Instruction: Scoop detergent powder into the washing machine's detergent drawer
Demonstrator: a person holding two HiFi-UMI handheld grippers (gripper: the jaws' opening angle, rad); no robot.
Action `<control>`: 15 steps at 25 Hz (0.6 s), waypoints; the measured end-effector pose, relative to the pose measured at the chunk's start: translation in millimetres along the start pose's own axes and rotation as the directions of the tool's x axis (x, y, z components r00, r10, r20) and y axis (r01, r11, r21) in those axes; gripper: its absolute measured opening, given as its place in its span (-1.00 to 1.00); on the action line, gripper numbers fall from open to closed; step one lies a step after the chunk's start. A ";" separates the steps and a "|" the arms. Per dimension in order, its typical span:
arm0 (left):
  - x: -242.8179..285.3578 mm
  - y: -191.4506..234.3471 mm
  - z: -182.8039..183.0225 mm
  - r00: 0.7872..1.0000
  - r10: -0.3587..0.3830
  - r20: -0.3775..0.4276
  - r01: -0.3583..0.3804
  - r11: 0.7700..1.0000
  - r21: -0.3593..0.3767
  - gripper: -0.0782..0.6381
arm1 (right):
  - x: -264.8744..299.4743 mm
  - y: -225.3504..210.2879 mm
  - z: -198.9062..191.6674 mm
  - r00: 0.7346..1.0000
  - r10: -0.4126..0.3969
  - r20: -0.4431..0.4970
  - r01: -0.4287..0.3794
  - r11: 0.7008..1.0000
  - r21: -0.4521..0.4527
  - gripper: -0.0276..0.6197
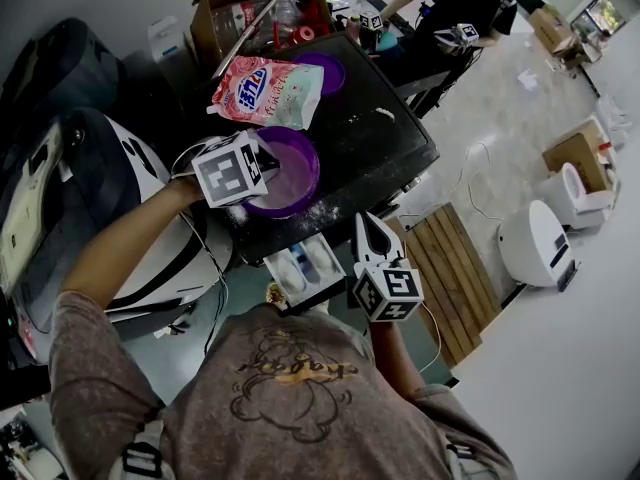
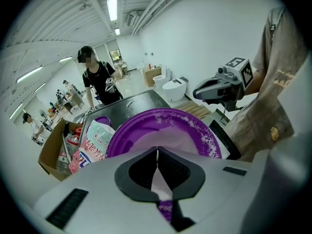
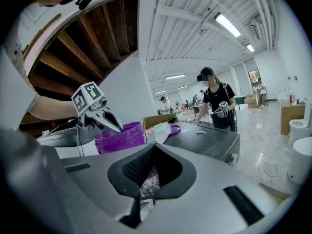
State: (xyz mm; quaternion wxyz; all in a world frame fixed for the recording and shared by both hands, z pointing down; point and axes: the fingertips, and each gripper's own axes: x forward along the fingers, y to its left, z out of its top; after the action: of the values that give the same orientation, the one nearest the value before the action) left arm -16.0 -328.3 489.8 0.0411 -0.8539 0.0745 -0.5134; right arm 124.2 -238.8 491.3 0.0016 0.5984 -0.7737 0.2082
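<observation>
Your left gripper (image 1: 266,160) is clamping its jaws on left rim of purple tub (image 1: 297,180), standing on dark counter (image 1: 390,153). Your right gripper (image 1: 370,226), jaws together, is hovering right of tub. Open detergent drawer (image 1: 305,263) is lying just left of those jaws, near side of tub.

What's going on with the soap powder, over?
Left gripper jaws shut, tip over the purple tub of powder. Right gripper jaws shut, beside the open detergent drawer. No scoop seen; drawer unblocked.
</observation>
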 end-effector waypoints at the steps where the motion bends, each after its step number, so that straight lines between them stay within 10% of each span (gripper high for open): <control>1: 0.4 -1.3 -0.2 1.000 -0.005 -0.002 0.005 1.000 -0.001 -0.72 | 0.0 0.1 0.7 1.000 -0.001 0.000 0.001 1.000 0.000 -0.91; 15: 0.9 -20.0 1.7 0.997 -0.071 -0.031 0.071 0.997 -0.006 -0.72 | -4.8 -2.1 -2.3 1.000 0.001 0.001 -0.001 1.000 0.004 -0.91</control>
State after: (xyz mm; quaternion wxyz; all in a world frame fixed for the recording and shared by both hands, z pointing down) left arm -12.4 -308.8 492.7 0.0198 -0.8479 0.0461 -0.5278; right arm 126.9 -234.0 492.9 -0.0002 0.5981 -0.7735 0.2096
